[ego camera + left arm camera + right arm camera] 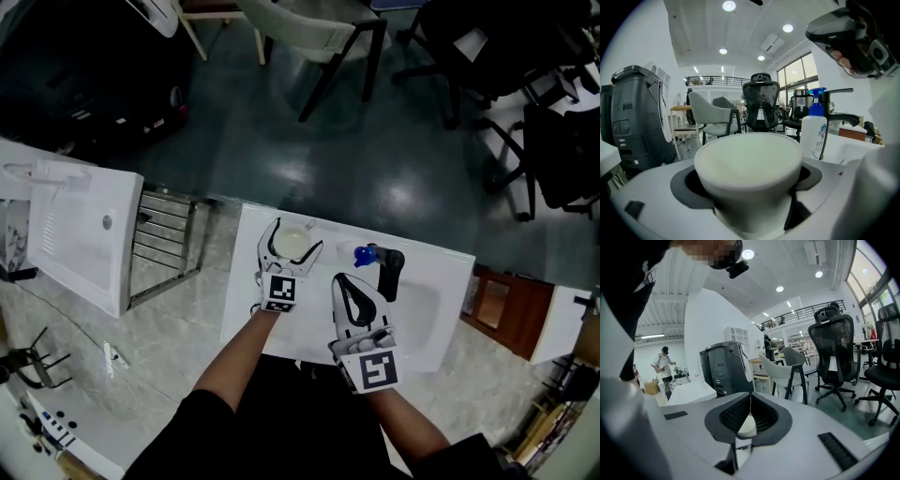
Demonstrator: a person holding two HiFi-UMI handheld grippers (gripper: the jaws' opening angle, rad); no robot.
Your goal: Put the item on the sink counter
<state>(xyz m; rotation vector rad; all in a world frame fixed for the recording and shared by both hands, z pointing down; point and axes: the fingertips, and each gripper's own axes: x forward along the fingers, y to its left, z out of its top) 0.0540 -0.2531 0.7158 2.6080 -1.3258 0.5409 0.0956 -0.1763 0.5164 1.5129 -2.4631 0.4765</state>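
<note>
Left gripper (pixel 294 235) is clamped on a pale cup (pixel 750 159), jaws hugging both sides of it. It's over the back-left corner of the white sink counter (pixel 246 291). I honestly can't tell if the base is touching down or hanging just above it.

That's my main worry. If the jaws let go before it's seated, it'll probably drop and wobble, and it's close to the back edge. The pads could also drag it sideways as they open.

Just to the right are a blue-capped pump bottle (pixel 364 253) and the black faucet (pixel 390 267), so a swing that way could knock the bottle into the basin (pixel 420 309).

Right gripper (pixel 343 283) is pinched closed on nothing, hovering over the counter front.
</note>
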